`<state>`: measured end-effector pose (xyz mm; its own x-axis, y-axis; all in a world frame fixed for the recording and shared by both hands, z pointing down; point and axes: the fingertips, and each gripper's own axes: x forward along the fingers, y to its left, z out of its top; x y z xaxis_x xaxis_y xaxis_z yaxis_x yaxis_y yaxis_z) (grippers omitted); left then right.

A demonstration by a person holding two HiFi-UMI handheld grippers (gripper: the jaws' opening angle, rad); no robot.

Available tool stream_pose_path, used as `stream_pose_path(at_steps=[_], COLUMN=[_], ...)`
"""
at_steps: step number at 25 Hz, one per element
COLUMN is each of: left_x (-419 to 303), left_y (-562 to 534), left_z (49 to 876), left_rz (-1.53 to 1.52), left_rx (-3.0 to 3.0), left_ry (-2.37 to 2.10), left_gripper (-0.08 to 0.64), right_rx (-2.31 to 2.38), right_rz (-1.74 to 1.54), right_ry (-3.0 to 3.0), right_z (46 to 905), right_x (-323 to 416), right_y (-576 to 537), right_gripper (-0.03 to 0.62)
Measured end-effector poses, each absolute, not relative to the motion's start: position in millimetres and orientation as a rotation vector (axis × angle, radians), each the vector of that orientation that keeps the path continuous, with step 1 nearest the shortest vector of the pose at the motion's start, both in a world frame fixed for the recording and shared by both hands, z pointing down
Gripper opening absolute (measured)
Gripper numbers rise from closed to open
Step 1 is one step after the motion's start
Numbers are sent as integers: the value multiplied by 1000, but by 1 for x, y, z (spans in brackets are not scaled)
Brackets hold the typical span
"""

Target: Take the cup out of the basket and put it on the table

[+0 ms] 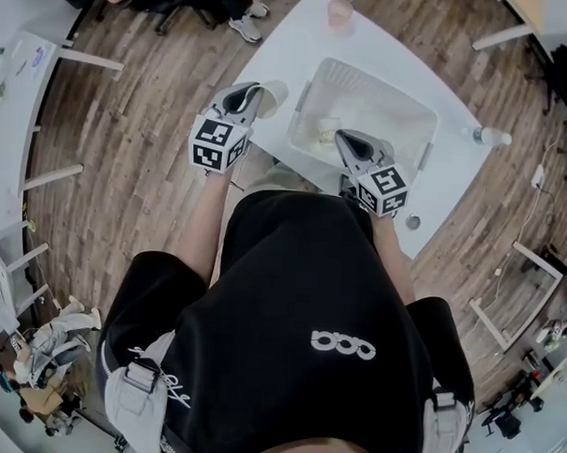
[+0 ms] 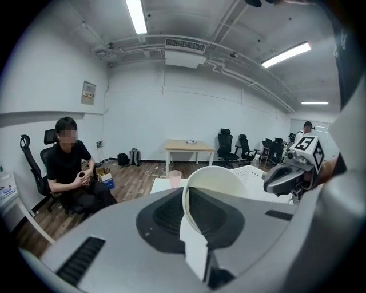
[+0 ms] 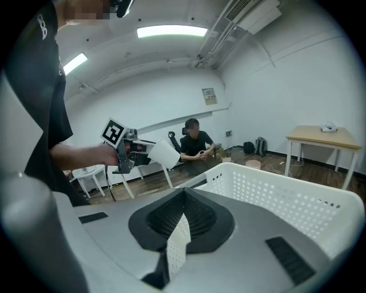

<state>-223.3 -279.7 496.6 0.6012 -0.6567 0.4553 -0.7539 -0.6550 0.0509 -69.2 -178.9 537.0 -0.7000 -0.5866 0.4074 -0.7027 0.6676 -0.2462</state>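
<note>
Left gripper (image 1: 253,92): pinching white cup (image 2: 216,179) by its rim, beside basket (image 1: 367,80). Right gripper (image 1: 343,137): clamped onto basket wall.

Bare table (image 1: 289,54) lies open left of the basket (image 1: 376,85), bounded by its walls and the far pink cup (image 1: 340,14).

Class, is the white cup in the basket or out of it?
Out. The left hand-held gripper holds the cup by its rim, clear of the basket.
</note>
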Motion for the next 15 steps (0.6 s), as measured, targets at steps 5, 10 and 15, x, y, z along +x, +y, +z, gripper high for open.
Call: stream_pose_path(at_steps=[5, 10, 15], left_x=[-260, -280, -288], left_y=[-286, -292, -297], left_z=[532, 577, 619], left_rz=[666, 753, 880], left_rx=[2533, 2477, 2442], left_ry=[-1167, -1112, -1033], left_gripper=[26, 26, 26], right_rx=[997, 1018, 1057], right_rz=[530, 538, 542], right_ry=[-2576, -2555, -2535], right_z=[540, 545, 548], right_x=[-98, -112, -117], right_y=[-188, -199, -207], right_gripper=[25, 25, 25])
